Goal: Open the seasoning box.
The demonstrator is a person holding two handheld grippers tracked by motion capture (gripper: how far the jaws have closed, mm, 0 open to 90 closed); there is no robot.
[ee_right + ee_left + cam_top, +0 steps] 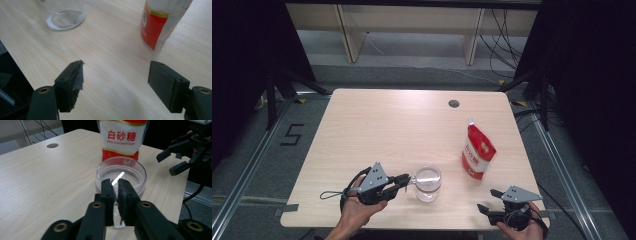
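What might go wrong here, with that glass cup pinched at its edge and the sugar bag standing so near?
1. The left gripper has its jaws shut on the thin rim of the glass cup. Such a narrow pinch on smooth glass might slip or tip the cup if it is lifted.
2. The sugar bag stands upright just beyond the cup; a swing that way might topple it.
3. The cup sits near the front edge of the table, so a slip could send it off.

**Cut off, covered, too close to read**

In the left gripper view the sugar pouch [122, 138] loses its top to the upper edge, and the closed jaws cover the near wall of the glass cup [121, 178], whose handle cannot be made out. In the right gripper view the cup [63, 15] shows its base alone.
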